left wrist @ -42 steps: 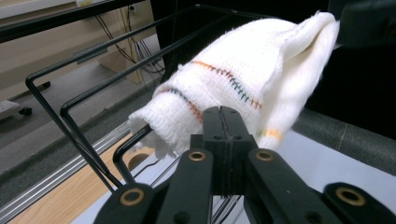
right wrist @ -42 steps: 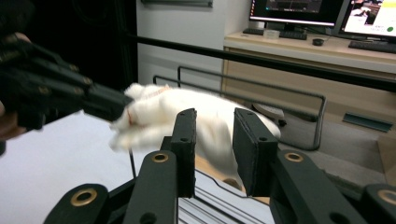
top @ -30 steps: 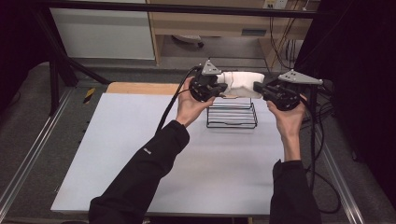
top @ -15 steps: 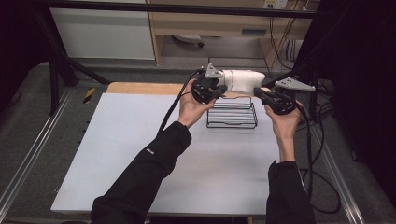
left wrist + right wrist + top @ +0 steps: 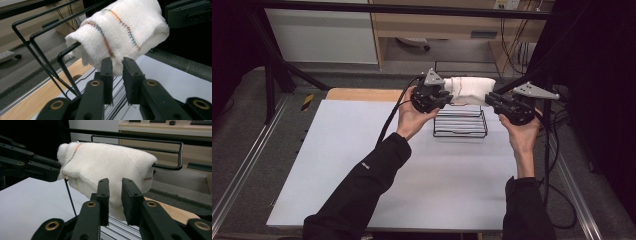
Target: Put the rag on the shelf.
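Note:
A white cloth [image 5: 469, 90] with coloured stitching lies rolled over the top bars of a black wire rack [image 5: 460, 127]. My left gripper [image 5: 448, 97] is at the cloth's left end and my right gripper [image 5: 488, 97] at its right end. In the left gripper view the jaws [image 5: 117, 61] have just been opening; a narrow gap shows, with the cloth [image 5: 120, 32] just beyond the tips and free of the pads. The right gripper [image 5: 115, 181] has just been opening too, and the cloth [image 5: 105, 170] hangs right behind its tips, unpinched.
The rack stands at the far middle of a white table top [image 5: 362, 165], with a wooden strip [image 5: 362, 94] behind it. Rack bars [image 5: 68, 48] [image 5: 179, 157] run close to both grippers. Cables [image 5: 557, 165] hang off the right edge.
Both hands have stayed at the cloth's two ends. The right gripper sits slightly lower than a second ago. The cloth still rests on the rack.

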Motion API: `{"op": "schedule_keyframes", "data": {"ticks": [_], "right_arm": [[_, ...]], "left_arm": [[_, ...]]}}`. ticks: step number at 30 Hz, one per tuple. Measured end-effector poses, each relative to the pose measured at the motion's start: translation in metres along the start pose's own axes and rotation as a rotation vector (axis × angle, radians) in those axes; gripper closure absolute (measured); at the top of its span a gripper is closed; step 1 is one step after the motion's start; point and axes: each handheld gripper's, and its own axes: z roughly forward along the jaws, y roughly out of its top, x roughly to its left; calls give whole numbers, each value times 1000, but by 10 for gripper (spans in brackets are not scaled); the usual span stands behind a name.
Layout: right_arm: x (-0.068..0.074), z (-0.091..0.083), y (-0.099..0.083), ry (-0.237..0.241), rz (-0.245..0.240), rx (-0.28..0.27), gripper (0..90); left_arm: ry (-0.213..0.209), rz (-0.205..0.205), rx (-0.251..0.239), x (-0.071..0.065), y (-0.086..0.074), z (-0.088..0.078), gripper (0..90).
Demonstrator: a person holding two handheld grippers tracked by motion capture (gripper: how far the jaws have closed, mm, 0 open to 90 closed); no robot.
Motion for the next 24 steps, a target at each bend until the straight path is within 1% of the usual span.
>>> {"op": "schedule_keyframes", "data": {"ticks": [3,5,9,11,13,15,18,19,22,24], "right_arm": [[3,-6,4,-3,-6,0,686],[5,-9,6,5,-6,-4,647],[9,-14,8,11,-6,6,536],[11,-16,7,9,-5,12,482],[12,-17,6,23,12,16,406],[15,-18,3,27,12,27,332],[19,-18,-2,29,1,38,261],[21,-18,-4,36,5,40,241],[24,-19,-11,47,10,57,179],[25,-18,-16,53,17,70,145]], "left_arm": [[-1,-3,-4,1,-1,-10,688],[1,-8,-3,2,-3,-15,651],[5,-13,14,4,-10,-27,588],[10,-14,12,5,-16,-34,558],[4,-19,14,6,-22,-41,524],[10,-22,21,8,-30,-47,488],[10,-38,33,11,-44,-56,423],[6,-46,42,12,-49,-59,396],[11,-48,68,14,-64,-69,335],[5,-63,84,17,-75,-76,284]]}}
